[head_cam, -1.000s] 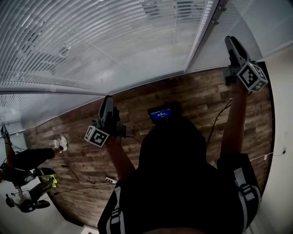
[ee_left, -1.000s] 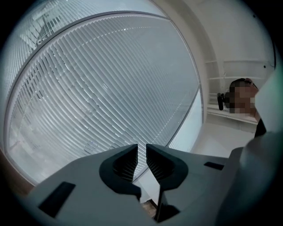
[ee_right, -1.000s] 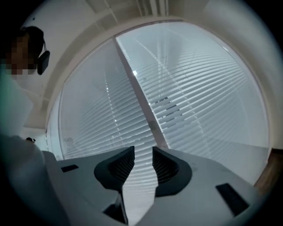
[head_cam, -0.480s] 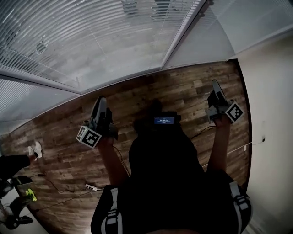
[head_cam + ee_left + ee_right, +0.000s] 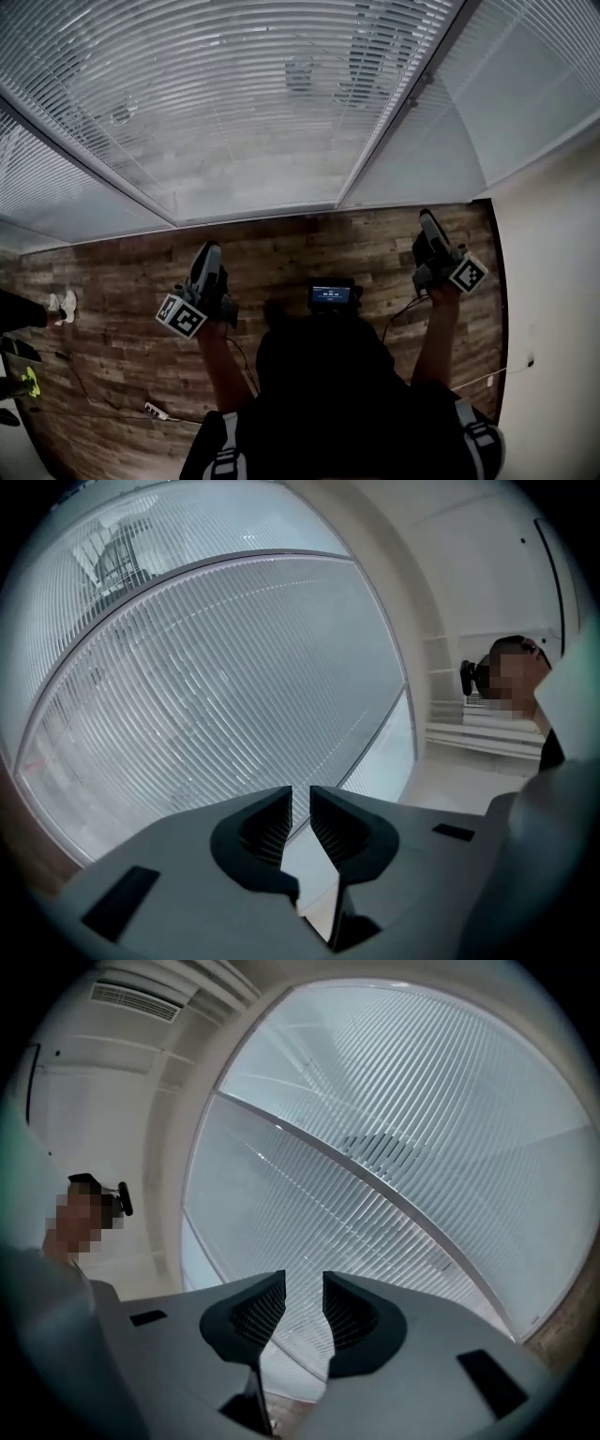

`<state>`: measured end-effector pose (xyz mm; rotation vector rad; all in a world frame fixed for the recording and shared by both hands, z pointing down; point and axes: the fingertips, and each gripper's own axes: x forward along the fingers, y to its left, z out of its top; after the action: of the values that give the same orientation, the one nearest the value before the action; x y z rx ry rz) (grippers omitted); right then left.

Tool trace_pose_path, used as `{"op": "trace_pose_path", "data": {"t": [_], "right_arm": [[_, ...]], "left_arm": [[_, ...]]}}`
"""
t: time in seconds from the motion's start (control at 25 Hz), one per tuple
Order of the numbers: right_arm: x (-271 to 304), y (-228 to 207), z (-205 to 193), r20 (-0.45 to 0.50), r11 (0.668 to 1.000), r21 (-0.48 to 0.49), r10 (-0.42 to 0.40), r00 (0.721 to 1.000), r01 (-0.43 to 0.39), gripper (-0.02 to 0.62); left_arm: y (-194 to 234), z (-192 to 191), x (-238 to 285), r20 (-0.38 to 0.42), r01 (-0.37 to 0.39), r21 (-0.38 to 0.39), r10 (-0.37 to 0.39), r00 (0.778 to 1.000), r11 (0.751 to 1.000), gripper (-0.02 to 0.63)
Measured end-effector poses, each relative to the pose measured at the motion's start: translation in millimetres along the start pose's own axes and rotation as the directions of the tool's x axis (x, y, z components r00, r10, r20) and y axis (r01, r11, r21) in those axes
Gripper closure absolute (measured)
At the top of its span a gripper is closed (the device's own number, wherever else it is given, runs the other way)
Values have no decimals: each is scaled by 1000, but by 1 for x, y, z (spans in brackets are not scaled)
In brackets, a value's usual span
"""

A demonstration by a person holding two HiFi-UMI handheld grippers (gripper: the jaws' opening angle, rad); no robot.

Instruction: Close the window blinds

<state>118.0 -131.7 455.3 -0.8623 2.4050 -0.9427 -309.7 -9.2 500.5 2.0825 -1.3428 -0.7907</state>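
Your left hand-held gripper (image 5: 208, 255) and right hand-held gripper (image 5: 428, 225) held out roughly level, forearms extended toward the blinds (image 5: 234, 103), both jaws slightly spread, empty

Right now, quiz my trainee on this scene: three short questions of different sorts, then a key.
1. True or false: the left gripper grips a cord.
2. The floor is: A carpet, B wood planks, C tile.
3. Fill in: the right gripper, jaws apart and empty, faces the ___.
Key: 1 false, its jaws stand slightly apart with nothing between them; 2 B; 3 blinds.
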Motion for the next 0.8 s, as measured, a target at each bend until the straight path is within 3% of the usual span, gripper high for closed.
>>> {"op": "trace_pose_path", "data": {"t": [0.16,0.32,0.52,0.64,0.8], "right_arm": [[-37,-15,16,-39,998,12,58,998,-57,465],[-71,-46,14,-81,992,86,97,992,-90,465],[-98,-72,-10,-175,973,192,159,972,-125,465],[-95,-74,-25,-225,959,242,203,953,-147,465],[-73,-63,-44,-255,941,279,263,930,-190,474]], "left_arm": [[-51,-47,32,-35,11,10,-11,999,1000,538],[-104,-95,64,-68,42,14,-41,997,999,538],[-143,-142,59,-84,-6,-4,6,996,1000,538],[-159,-146,41,-100,-55,18,57,993,998,538],[-163,-125,27,-55,-96,54,99,994,994,538]]}}
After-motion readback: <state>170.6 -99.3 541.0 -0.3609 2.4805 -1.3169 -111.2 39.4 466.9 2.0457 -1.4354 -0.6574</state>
